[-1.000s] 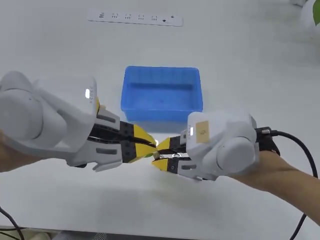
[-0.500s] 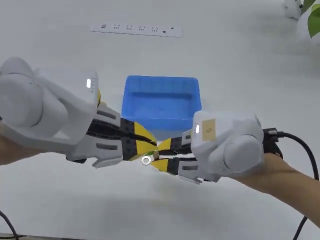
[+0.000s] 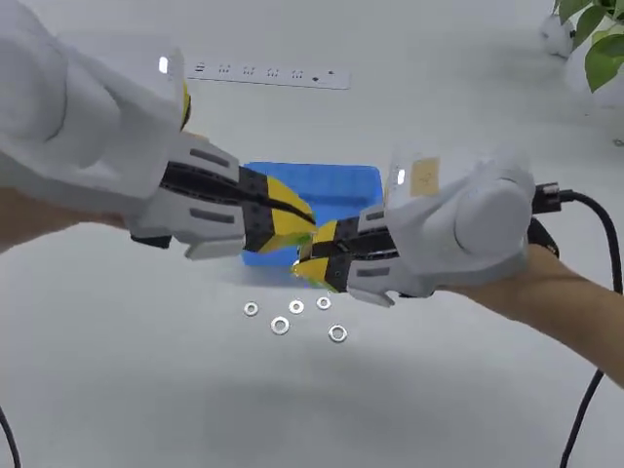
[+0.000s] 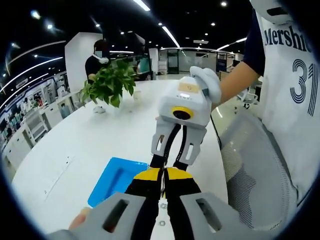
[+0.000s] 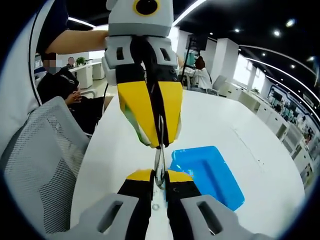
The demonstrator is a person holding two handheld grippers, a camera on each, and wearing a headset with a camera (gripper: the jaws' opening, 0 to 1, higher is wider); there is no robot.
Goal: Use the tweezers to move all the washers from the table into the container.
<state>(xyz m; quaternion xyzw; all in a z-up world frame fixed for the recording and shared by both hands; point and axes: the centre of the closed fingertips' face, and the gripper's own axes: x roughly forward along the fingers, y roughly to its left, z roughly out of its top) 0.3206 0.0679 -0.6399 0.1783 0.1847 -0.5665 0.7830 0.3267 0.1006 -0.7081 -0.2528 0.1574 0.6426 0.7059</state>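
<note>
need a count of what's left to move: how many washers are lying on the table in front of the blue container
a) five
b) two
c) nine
a: the head view shows five washers lying loose on the table, in a small cluster just in front of the blue container.

Power strip (image 3: 271, 74), far side of white table (image 3: 117, 390); potted plant (image 3: 591, 37), far right; grey mesh chair (image 5: 35, 165) beside table.
</note>
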